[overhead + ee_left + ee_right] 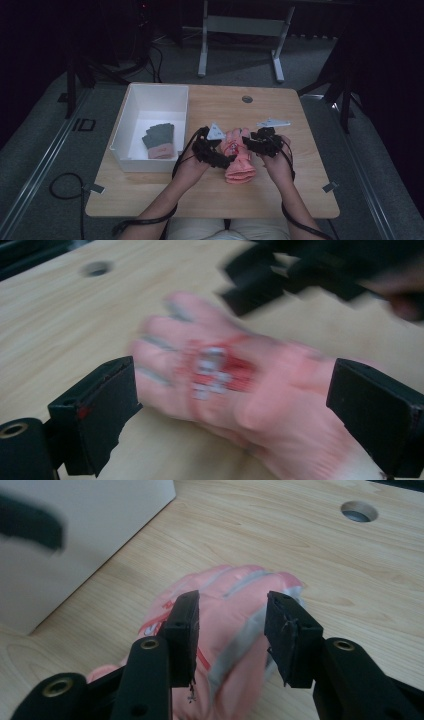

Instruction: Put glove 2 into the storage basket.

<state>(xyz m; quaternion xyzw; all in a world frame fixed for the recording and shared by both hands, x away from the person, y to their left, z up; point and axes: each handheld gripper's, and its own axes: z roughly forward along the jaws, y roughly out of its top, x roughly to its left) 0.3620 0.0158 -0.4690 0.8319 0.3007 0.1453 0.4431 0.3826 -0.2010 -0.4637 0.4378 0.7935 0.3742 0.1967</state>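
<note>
Both forearms in from the near edge, hands flanking the pink glove (239, 161) at mid-table on the pale wood-grain table (300, 190). Left gripper (220, 150) angled in from the glove's left, jaws spread wide either side of it, not pressing. Right gripper (252, 141) at its right, over the fingertips, jaws parted, glove between them unpinched. Glove soft, knitted, grey-striped fingers, red printed patch. White rectangular bin (131, 107) left, holding a grey glove (159, 140) with pink cuff.
</note>
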